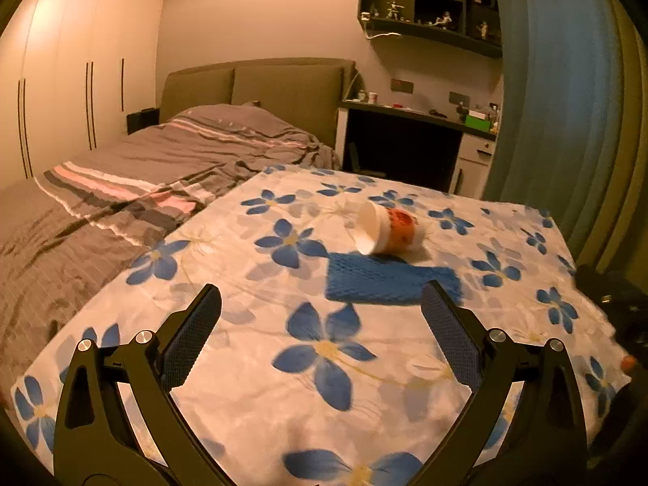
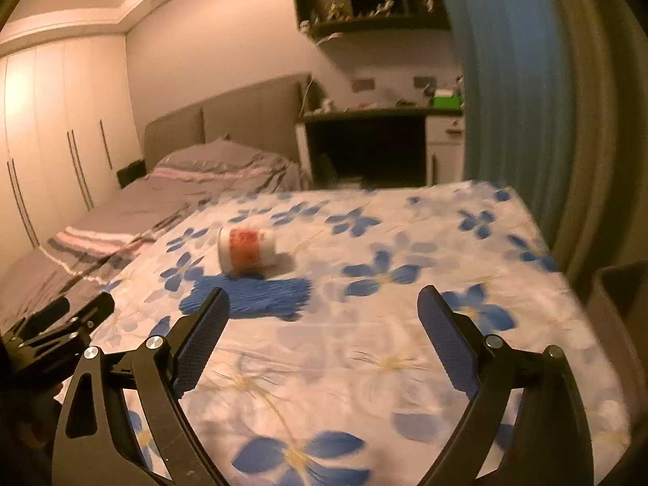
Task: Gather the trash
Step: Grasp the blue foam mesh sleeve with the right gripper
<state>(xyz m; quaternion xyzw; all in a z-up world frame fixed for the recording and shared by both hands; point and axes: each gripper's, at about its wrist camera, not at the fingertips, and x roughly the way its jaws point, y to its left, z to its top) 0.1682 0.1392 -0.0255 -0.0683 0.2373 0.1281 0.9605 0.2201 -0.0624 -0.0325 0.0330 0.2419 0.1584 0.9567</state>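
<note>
A white paper cup with an orange band (image 1: 384,229) lies on its side on a table covered with a blue-flowered cloth (image 1: 283,364). A blue foam net sleeve (image 1: 389,281) lies flat just in front of the cup. My left gripper (image 1: 322,299) is open and empty, above the cloth short of the sleeve. In the right wrist view the cup (image 2: 247,252) and the sleeve (image 2: 255,295) lie ahead to the left. My right gripper (image 2: 324,303) is open and empty over the cloth (image 2: 364,364). The left gripper's body (image 2: 60,332) shows at that view's left edge.
A bed with grey striped bedding (image 1: 141,170) lies left of the table. A dark desk (image 1: 405,141) and wall shelves (image 1: 429,0) stand behind. A blue curtain (image 1: 559,101) hangs at the right. A dark bin's rim (image 2: 619,295) shows beside the table's right edge.
</note>
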